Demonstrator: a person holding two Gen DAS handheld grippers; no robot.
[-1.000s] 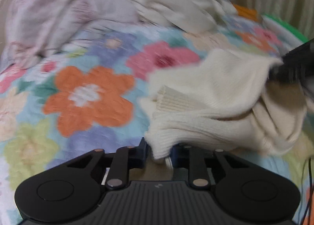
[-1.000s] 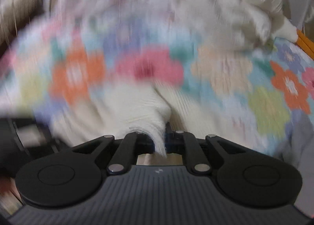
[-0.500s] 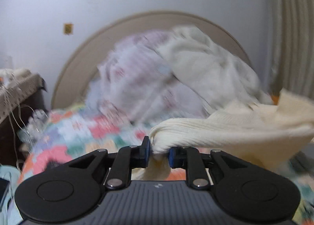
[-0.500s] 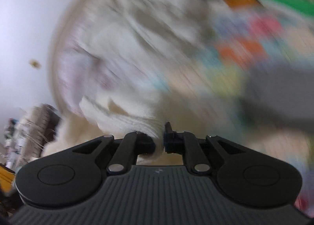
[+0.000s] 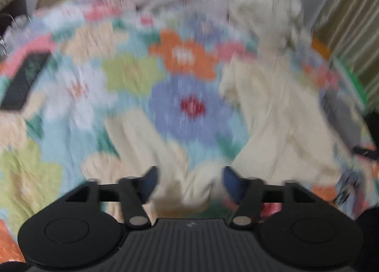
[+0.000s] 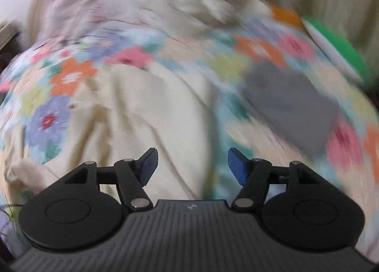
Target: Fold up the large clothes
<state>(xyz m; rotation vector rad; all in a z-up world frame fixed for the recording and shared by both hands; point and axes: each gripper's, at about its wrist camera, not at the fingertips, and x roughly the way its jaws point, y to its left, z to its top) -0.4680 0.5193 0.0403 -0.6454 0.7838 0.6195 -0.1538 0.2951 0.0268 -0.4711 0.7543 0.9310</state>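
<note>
Both wrist views are smeared by motion blur, so fine detail is lost. In the left wrist view the left gripper [image 5: 189, 177] is seen with its blue-padded jaws spread wide; a bunched fold of the cream ribbed knit sweater [image 5: 279, 115] lies between them, though it appears not to be pinched, and contact with the pads cannot be told through the blur. From that fold the sweater runs up toward 1 o'clock across the quilted bedspread with large coloured flowers [image 5: 132, 75], and a narrower cream strip, probably a sleeve, reaches toward 11 o'clock.

In the right wrist view the right gripper [image 6: 190, 165] is likewise shown wide apart, with nothing held between its pads. The sweater [image 6: 146, 111] is spread flat on the bedspread [image 6: 236, 63] directly ahead, from 12 o'clock round to 9 o'clock. A dark grey cloth item [image 6: 291, 106] lies on the bedspread at 2 o'clock, near the sweater's edge. A heap of pale pink and off-white fabric [image 6: 151, 2] is piled at 12 o'clock, at the far end of the bed.
</note>
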